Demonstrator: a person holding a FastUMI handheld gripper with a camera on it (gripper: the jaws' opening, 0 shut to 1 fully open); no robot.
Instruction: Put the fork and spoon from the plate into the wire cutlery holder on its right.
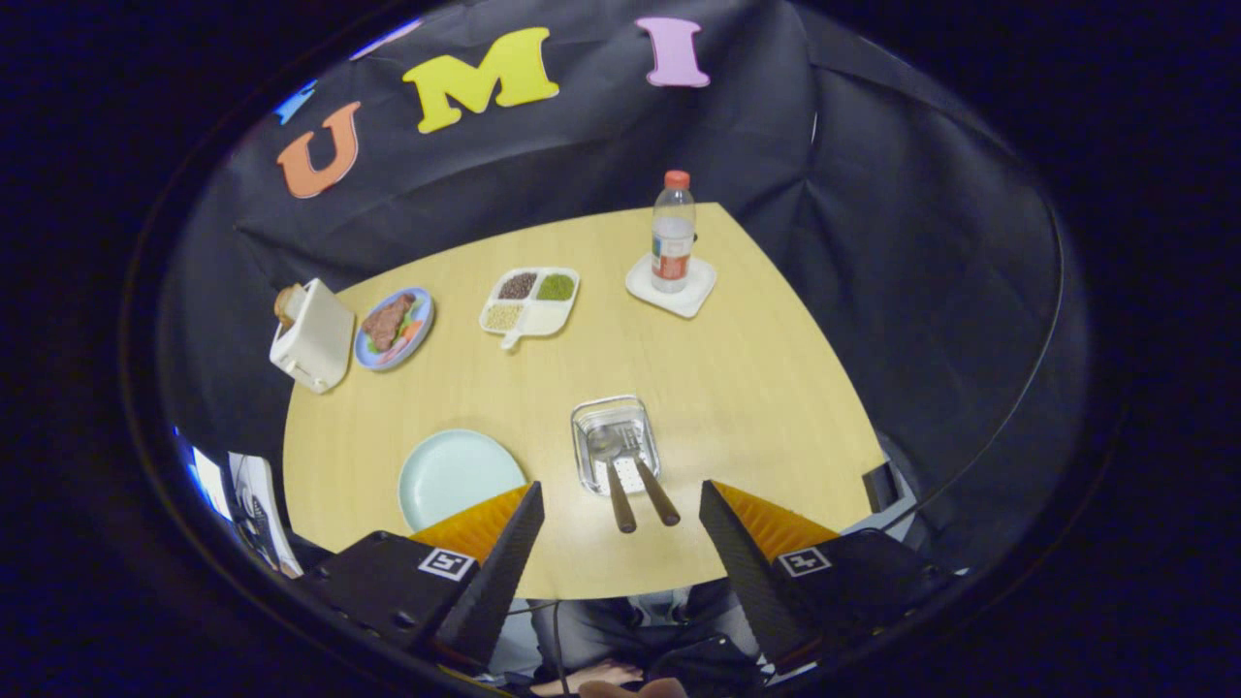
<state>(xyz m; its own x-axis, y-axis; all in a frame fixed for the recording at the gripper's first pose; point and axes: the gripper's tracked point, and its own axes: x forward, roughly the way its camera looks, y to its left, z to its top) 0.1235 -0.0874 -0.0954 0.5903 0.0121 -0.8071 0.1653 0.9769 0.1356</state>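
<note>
Wooden table (737, 388) in a dark booth, cutlery already stowed.
Fork (648, 477) and spoon (611, 475) stand in the wire holder (615, 442), right of the bare plate (456, 475); gripper (620, 523) released, holding nothing, above the near edge. Best to withdraw straight, clear of the handles.

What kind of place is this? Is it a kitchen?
Probably not a real kitchen: more likely a test booth set up like a dining table. Black cloth walls surround it, and a toaster and a plate of food sit on it. The claw hangs open above.
</note>
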